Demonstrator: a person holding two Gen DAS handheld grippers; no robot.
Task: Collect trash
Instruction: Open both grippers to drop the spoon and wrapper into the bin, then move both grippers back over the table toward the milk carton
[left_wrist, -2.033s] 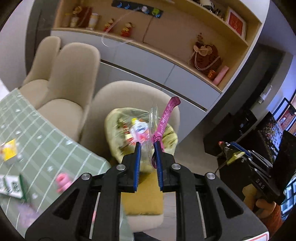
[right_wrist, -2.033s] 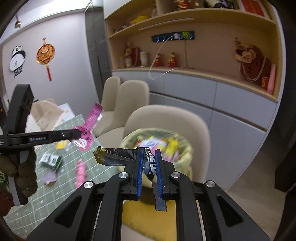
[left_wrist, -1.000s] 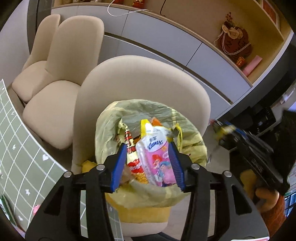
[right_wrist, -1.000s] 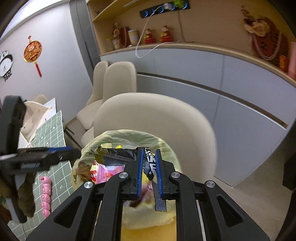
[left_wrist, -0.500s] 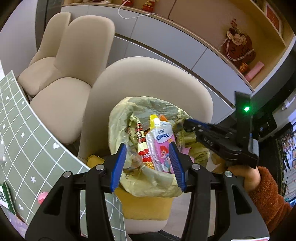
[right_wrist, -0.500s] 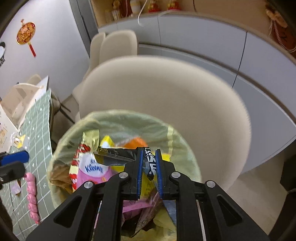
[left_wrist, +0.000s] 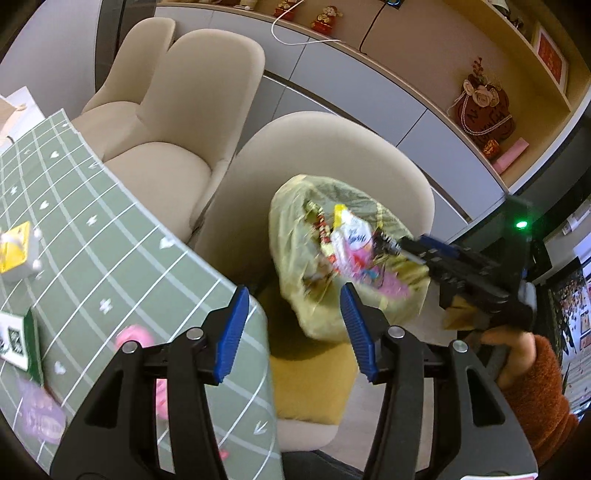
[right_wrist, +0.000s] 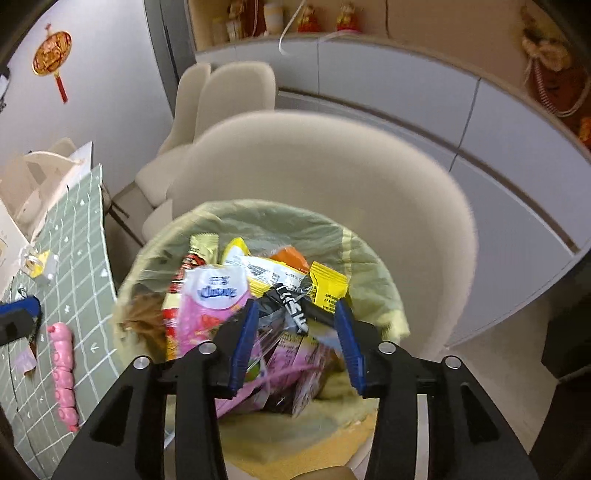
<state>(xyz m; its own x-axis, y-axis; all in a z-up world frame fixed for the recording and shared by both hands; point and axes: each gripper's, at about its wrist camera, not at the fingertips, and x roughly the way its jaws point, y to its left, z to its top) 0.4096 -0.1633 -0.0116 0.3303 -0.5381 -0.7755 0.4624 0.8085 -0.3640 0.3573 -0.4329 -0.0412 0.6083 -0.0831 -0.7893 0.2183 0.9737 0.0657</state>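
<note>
A yellow-green trash bag (right_wrist: 365, 254) full of wrappers sits on a beige chair (right_wrist: 332, 155); it also shows in the left wrist view (left_wrist: 295, 236). My right gripper (right_wrist: 295, 325) is open just above the bag, and the black wrapper (right_wrist: 291, 306) lies loose between its jaws on the pile. A pink-and-white tissue pack (right_wrist: 214, 299) lies in the bag. My left gripper (left_wrist: 291, 317) is open and empty, above the table's edge and left of the bag. The right gripper also shows in the left wrist view (left_wrist: 399, 245).
A green gridded tablecloth (left_wrist: 110, 243) holds more trash: a pink segmented strip (right_wrist: 64, 369), a pink item (left_wrist: 133, 338), a green-and-white pack (left_wrist: 18, 339), a purple wrapper (left_wrist: 40, 413), a yellow-topped carton (left_wrist: 16, 254). Two more beige chairs (left_wrist: 173, 110) stand behind.
My right gripper has opened and let go of the black wrapper over the bag. My left gripper, open and empty, has pulled back left toward the table.
</note>
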